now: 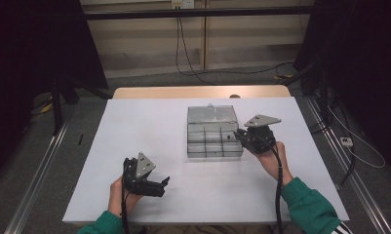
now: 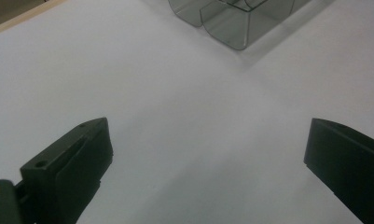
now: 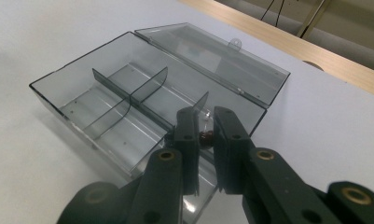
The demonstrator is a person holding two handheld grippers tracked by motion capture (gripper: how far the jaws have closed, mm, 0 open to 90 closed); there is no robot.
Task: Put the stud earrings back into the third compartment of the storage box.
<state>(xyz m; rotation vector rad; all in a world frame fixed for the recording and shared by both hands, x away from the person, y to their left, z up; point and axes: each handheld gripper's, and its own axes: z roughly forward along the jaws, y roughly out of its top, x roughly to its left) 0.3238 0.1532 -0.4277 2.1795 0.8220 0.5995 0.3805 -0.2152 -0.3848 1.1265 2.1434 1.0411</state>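
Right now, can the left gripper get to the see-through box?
Probably yes. The left gripper has open jaws, and bare white table lies between it and the clear box. The right gripper works at the box's far side.

Table: a white-topped table [image 1: 149, 126] stood at centre, its far edge a bare strip of pale wood [image 1: 198, 91].
Floor: grey carpet [image 1: 86, 122] lay on both sides of the table, with a metal rail [image 1: 37, 170] running along its left and another [image 1: 349, 165] along its right.
Wall: beyond the table rose a beige panelled wall [image 1: 242, 39], crossed by a dark horizontal bar [image 1: 198, 12].
Cables: a black cable [image 1: 183, 44] hung from a wall socket [image 1: 182, 4] behind the table.
Drapes: black curtains [image 1: 32, 48] flanked the table.
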